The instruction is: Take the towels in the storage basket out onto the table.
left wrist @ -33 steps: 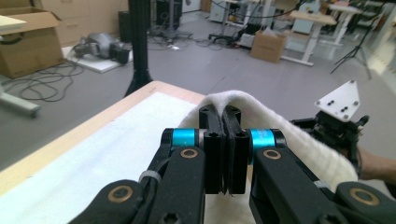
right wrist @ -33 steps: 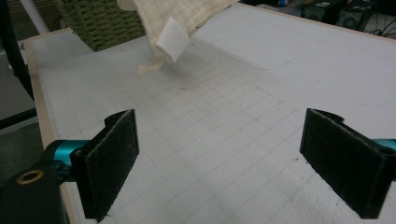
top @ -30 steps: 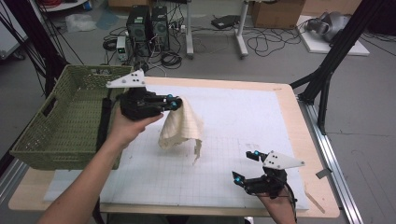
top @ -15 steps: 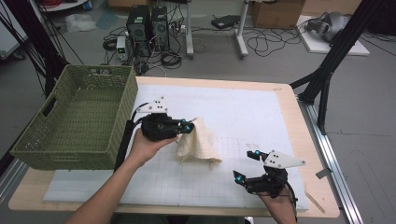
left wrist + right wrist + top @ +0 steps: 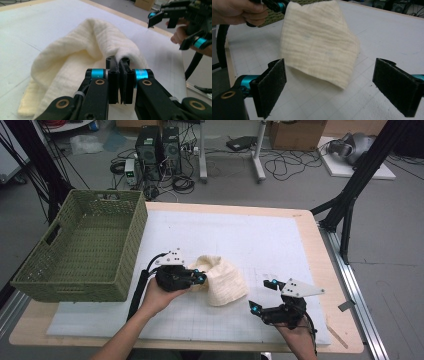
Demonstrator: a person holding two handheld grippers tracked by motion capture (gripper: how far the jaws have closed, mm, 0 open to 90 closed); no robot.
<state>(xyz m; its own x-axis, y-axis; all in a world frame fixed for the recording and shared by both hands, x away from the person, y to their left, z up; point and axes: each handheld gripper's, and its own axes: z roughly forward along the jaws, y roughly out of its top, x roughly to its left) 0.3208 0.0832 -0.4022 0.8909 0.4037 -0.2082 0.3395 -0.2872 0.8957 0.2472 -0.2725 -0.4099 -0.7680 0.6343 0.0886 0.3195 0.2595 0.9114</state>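
Note:
A cream cloth lies rumpled on the white mat, near its front middle. My left gripper sits low at the cloth's left edge, shut on a fold of it; in the left gripper view its jaws pinch the cloth tight. My right gripper hovers to the right of the cloth, open, with nothing between its pads. In the right gripper view the cloth lies just ahead, between the two spread pads.
A green woven basket stands on the table's left side, its inside bare. The white mat covers most of the wooden table. Cables and computer boxes lie on the floor beyond the far edge.
My left gripper has come down and toward the front with the cloth, from hanging in the air to resting bunched on the mat. The right gripper has stayed put.

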